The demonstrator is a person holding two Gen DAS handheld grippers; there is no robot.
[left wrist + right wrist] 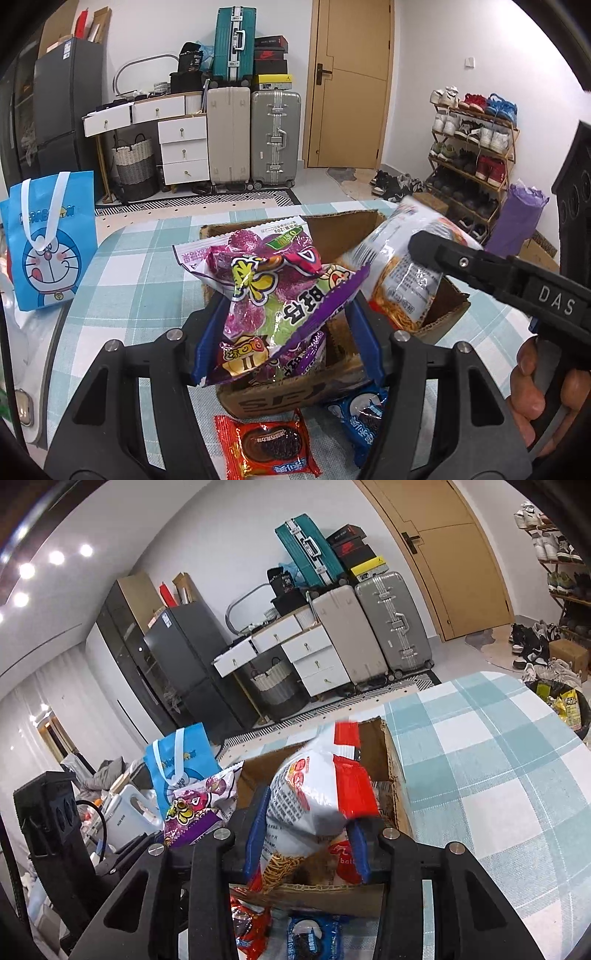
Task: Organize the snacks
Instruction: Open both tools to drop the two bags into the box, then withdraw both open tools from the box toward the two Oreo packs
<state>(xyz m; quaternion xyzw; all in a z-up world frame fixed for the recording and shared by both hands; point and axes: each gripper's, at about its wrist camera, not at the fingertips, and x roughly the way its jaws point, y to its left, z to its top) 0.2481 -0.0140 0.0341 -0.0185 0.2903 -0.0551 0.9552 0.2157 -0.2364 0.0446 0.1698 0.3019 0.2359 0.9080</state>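
Observation:
My left gripper (286,332) is shut on a purple gummy candy bag (273,291) and holds it over the open cardboard box (343,229) on the checked tablecloth. My right gripper (308,834) is shut on a white and red noodle snack bag (314,797), held over the box (395,771); it shows at the right of the left wrist view (402,262). The purple bag also shows in the right wrist view (192,816). A red cookie pack (264,443) and a blue cookie pack (364,417) lie in front of the box.
A blue Doraemon gift bag (48,240) stands at the table's left. The checked tablecloth (498,775) stretches right of the box. A bin with yellow packets (569,705) sits beyond the table's right edge. Suitcases, drawers and a shoe rack line the far wall.

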